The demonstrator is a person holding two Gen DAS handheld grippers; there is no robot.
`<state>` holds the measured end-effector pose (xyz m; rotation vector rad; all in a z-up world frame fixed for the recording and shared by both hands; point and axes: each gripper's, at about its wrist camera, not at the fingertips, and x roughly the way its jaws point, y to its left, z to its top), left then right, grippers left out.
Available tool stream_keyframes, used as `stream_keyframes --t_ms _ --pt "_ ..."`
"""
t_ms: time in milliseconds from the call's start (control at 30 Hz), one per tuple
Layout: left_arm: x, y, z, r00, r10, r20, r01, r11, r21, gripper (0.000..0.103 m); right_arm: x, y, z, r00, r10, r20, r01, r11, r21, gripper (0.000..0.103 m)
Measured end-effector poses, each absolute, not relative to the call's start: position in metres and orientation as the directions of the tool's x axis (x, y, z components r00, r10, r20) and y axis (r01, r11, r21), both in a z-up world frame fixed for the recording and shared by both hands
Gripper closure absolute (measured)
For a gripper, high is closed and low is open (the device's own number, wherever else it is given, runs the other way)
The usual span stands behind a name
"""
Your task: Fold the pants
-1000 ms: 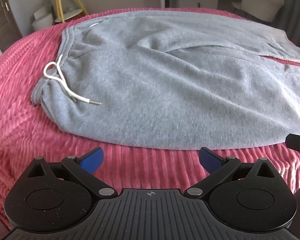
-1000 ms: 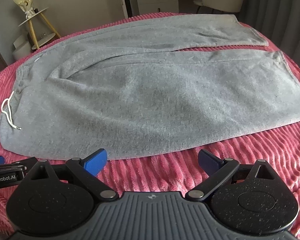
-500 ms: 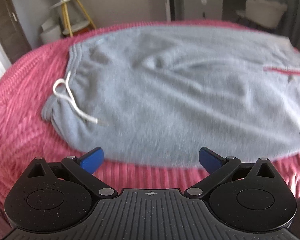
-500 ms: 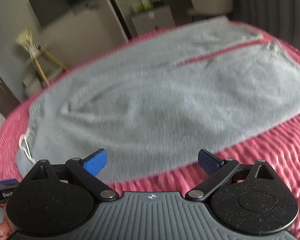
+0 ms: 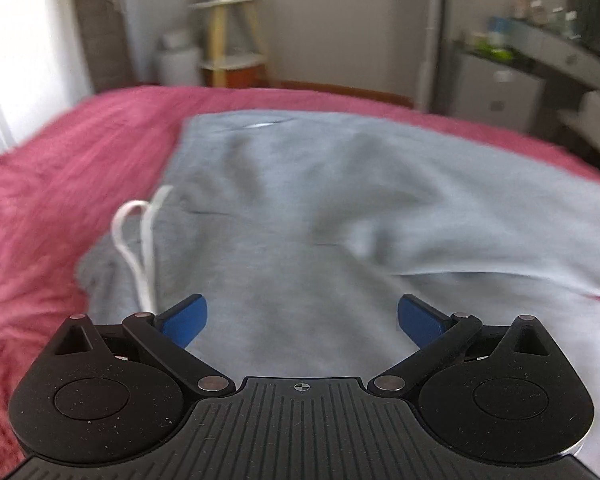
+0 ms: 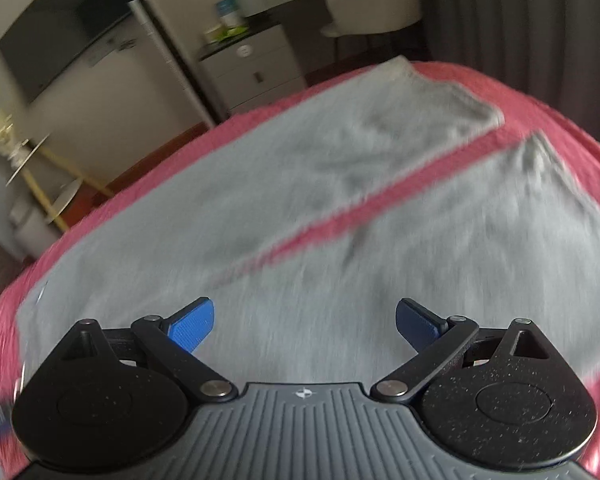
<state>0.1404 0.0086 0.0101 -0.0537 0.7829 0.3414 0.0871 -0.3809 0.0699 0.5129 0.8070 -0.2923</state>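
Grey sweatpants (image 5: pixel 340 216) lie spread flat on a pink ribbed bedspread (image 5: pixel 60 168). In the left wrist view the waistband end with its white drawstring (image 5: pixel 136 240) is just ahead and left of my left gripper (image 5: pixel 302 316), which is open over the grey cloth near the waist. In the right wrist view both legs (image 6: pixel 380 208) run away to the right, with a pink strip of bedspread (image 6: pixel 364 208) between them. My right gripper (image 6: pixel 304 320) is open above the near leg, nothing between its blue pads. Both views are motion-blurred.
Beyond the bed stand a wooden tripod side table (image 5: pixel 232 32), a white bin (image 5: pixel 178 60), a grey drawer unit (image 6: pixel 256 68), a pale chair (image 6: pixel 376 8) and dark curtains (image 6: pixel 540 20). A wall-mounted screen (image 6: pixel 64 28) hangs at the left.
Both grippers have moved forward from the near edge of the bed to over the pants. The left one has closed in on the waist, the right one on the near leg. Both stayed open.
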Motion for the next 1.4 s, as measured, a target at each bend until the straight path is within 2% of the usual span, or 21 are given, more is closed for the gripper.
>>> stream_keyframes --t_ms 100,167,233,433,500,567,633,700,767,833,867,900,933,1100,1167,1300,1400 --pt "0.155 0.014 -0.02 0.648 0.384 -0.658 -0.348 0.917 0.193 0.0 0.152 -0.413 0.069 0.632 -0.088 -0.77 0.492 0.813 0.31 0.006" --pt "0.165 0.017 -0.03 0.643 0.412 -0.646 -0.359 0.907 0.221 0.0 0.2 -0.435 0.063 0.605 -0.098 -0.79 0.543 0.776 0.32 0.008" --pt "0.173 0.022 -0.035 0.659 0.416 -0.626 -0.377 0.904 0.203 0.0 0.249 -0.453 0.054 0.584 -0.109 -0.804 0.587 0.742 0.325 0.014" --pt "0.187 0.024 -0.047 0.733 0.38 -0.564 -0.351 0.922 0.165 0.0 0.366 -0.479 0.028 0.528 -0.205 -0.824 0.689 0.671 0.275 0.017" --pt "0.194 0.026 -0.05 0.733 0.365 -0.575 -0.332 0.929 0.167 0.0 0.394 -0.487 0.02 0.504 -0.236 -0.831 0.722 0.643 0.255 0.017" --pt "0.2 0.032 -0.053 0.732 0.343 -0.589 -0.329 0.935 0.136 0.0 0.416 -0.497 0.011 0.488 -0.267 -0.831 0.755 0.607 0.249 0.023" --pt "0.205 0.041 -0.057 0.729 0.329 -0.6 -0.34 0.935 0.099 0.0 0.425 -0.505 0.001 0.455 -0.284 -0.844 0.789 0.569 0.234 0.035" --pt "0.208 0.048 -0.06 0.723 0.319 -0.613 -0.354 0.933 0.068 0.0 0.433 -0.515 -0.011 0.434 -0.28 -0.856 0.818 0.521 0.244 0.037" --pt "0.209 0.051 -0.063 0.719 0.31 -0.622 -0.36 0.932 0.048 0.0 0.435 -0.518 -0.016 0.426 -0.313 -0.849 0.835 0.498 0.235 0.046" --pt "0.208 0.053 -0.066 0.727 0.299 -0.618 -0.36 0.933 0.027 0.0 0.439 -0.515 -0.019 0.381 -0.36 -0.852 0.844 0.511 0.161 0.078" --pt "0.208 0.053 -0.067 0.729 0.297 -0.617 -0.359 0.933 0.025 0.0 0.438 -0.513 -0.02 0.365 -0.378 -0.851 0.841 0.526 0.128 0.084" --pt "0.207 0.054 -0.068 0.731 0.296 -0.615 -0.355 0.934 0.027 0.0 0.434 -0.514 -0.019 0.378 -0.377 -0.846 0.832 0.54 0.132 0.093" --pt "0.207 0.054 -0.067 0.733 0.294 -0.613 -0.35 0.936 0.031 0.0 0.428 -0.514 -0.017 0.405 -0.365 -0.838 0.82 0.55 0.156 0.099" --pt "0.203 0.063 -0.058 0.73 0.289 -0.619 -0.362 0.932 0.009 0.0 0.349 -0.511 0.023 0.607 -0.293 -0.738 0.711 0.615 0.34 0.099" --pt "0.198 0.07 -0.051 0.738 0.292 -0.608 -0.378 0.926 -0.015 0.0 0.288 -0.501 0.046 0.687 -0.284 -0.669 0.66 0.628 0.411 0.099" --pt "0.18 0.08 -0.036 0.781 0.259 -0.568 -0.374 0.923 -0.094 0.0 0.152 -0.471 0.064 0.762 -0.303 -0.572 0.599 0.665 0.446 0.1" --pt "0.168 0.087 -0.031 0.807 0.146 -0.572 -0.308 0.93 -0.198 0.0 0.058 -0.456 0.039 0.731 -0.326 -0.599 0.638 0.636 0.433 0.1"
